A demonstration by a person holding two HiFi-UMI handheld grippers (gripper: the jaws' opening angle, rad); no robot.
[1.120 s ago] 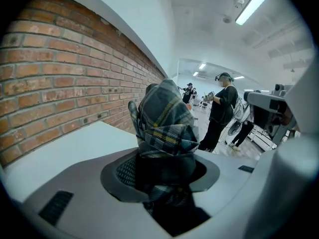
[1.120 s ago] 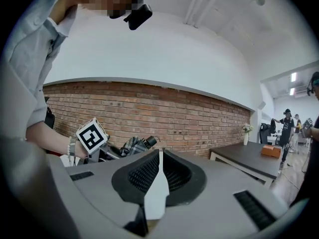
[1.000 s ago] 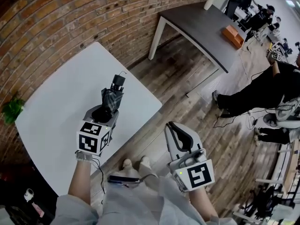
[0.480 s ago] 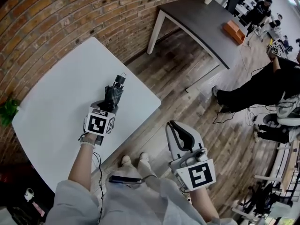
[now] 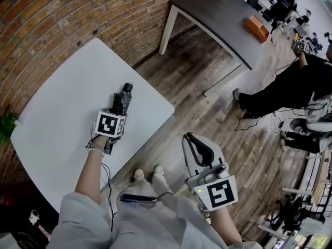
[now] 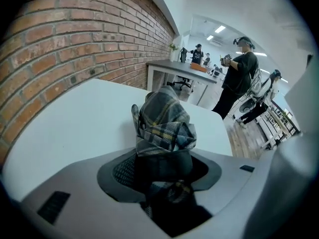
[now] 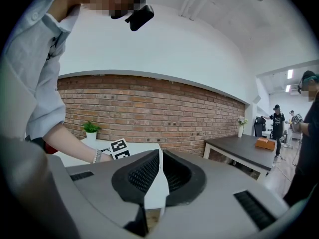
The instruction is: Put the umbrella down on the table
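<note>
The folded plaid umbrella (image 5: 122, 96) lies low on the white table (image 5: 62, 92) near its right edge, its black tip pointing toward the brick wall. My left gripper (image 5: 118, 108) points steeply down at it. Its jaws are opening, but the pads still touch the umbrella's dark lower end (image 6: 164, 126), which fills the gap between them (image 6: 162, 156). My right gripper (image 5: 192, 139) hangs over the wood floor, right of the table. It is shut and holds nothing, its pads meeting edge to edge (image 7: 158, 158).
A brick wall (image 5: 78, 14) runs behind the white table. A dark table (image 5: 223, 19) with an orange box (image 5: 258, 27) stands at the upper right. People (image 5: 290, 95) and cables are on the wood floor at the right. A small plant (image 5: 5, 126) sits at the far left.
My left gripper has come down toward the table with the umbrella and tipped more steeply. The umbrella now rests low on the tabletop. The right gripper has barely moved.
</note>
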